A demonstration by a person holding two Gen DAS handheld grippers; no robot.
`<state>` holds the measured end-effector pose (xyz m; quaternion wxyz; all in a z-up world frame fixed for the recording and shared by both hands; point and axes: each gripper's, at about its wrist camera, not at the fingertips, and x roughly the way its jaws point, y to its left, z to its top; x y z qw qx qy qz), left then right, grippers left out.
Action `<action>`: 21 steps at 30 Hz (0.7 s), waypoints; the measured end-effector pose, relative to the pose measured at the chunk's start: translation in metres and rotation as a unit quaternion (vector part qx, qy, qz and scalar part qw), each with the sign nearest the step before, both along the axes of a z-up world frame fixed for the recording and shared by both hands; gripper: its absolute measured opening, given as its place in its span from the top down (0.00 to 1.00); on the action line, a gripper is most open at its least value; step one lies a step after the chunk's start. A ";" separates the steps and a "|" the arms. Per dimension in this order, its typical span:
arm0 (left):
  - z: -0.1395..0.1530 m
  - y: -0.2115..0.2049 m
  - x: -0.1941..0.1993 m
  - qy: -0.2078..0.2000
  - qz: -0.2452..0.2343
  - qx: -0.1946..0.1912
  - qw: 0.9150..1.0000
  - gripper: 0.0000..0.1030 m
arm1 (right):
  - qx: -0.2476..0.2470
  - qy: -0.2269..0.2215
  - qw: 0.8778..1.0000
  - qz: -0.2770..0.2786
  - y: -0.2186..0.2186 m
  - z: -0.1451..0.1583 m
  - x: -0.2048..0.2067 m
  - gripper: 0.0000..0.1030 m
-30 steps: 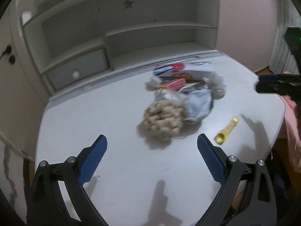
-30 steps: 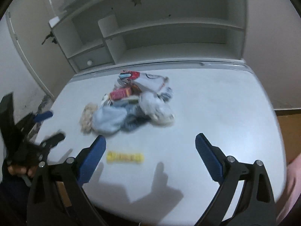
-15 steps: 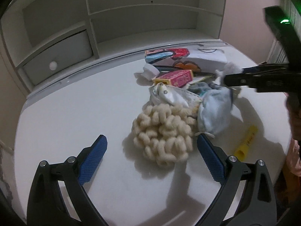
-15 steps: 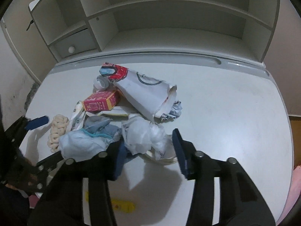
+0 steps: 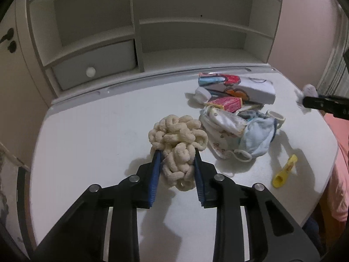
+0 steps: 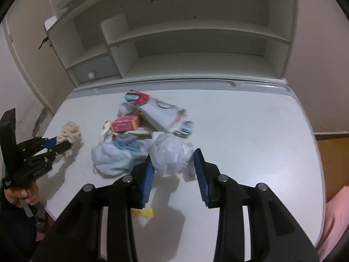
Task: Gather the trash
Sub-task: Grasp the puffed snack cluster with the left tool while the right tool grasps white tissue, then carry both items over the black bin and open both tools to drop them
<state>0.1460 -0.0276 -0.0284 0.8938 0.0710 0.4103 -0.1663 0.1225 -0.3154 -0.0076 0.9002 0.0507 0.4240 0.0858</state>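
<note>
your left tongs (image 5: 177,152) have just been closing and now squeeze the yarn (image 5: 177,147), its near part between the blue pads; its long axis runs away from you on the desk (image 5: 91,144). your right tongs (image 6: 173,152) have just been closing too and clench the white bag (image 6: 172,155); its lower edge is hidden behind the pads. beyond lie a blue cloth (image 6: 113,157), a red box (image 6: 125,124) and a white carton (image 6: 162,114), which points toward the shelf (image 6: 196,41) and looks blurred. the yellow wrapper (image 5: 283,172) lies slanted at the right; in the right view it is mostly hidden.
</note>
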 end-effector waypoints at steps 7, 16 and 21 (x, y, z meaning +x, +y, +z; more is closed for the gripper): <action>0.021 -0.078 -0.022 -0.013 -0.071 -0.027 0.997 0.73 | 0.013 -0.005 0.995 -0.096 -0.088 -0.003 -0.069 0.65; 0.017 -0.263 -0.094 -0.016 -0.257 -0.052 0.965 0.73 | 0.018 0.010 0.964 -0.265 -0.228 -0.038 -0.202 0.65; -0.008 -0.357 -0.143 0.011 -0.346 -0.063 0.936 0.73 | 0.029 0.031 0.936 -0.349 -0.291 -0.075 -0.273 0.65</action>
